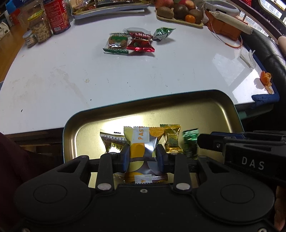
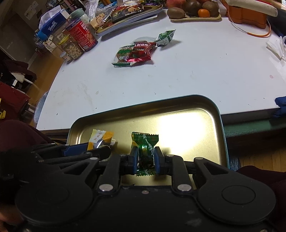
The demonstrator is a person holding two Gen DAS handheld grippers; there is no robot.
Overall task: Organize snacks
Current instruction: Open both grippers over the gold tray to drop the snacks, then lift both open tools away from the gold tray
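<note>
My left gripper [image 1: 143,158] is shut on a yellow and silver snack packet [image 1: 142,151], held over the gold metal tray [image 1: 205,114] at the table's near edge. My right gripper [image 2: 146,159] is shut on a green candy wrapper [image 2: 145,151] over the same tray [image 2: 187,125]. In the tray lie a silver packet [image 1: 111,142] and a gold packet [image 1: 172,141]. The green candy [image 1: 190,142] and the right gripper's body show at the right of the left wrist view. On the table lies a pile of snacks: a green cookie packet [image 1: 117,42], red packets [image 1: 141,42], a small green packet [image 1: 162,33].
A red can [image 1: 57,16] and nut jars [image 1: 40,26] stand at the far left. A snack tray [image 1: 110,7] and a fruit tray [image 1: 180,12] line the far edge. An orange box [image 1: 225,26] sits at the far right. Tangerine peel [image 1: 266,78] lies at the right edge.
</note>
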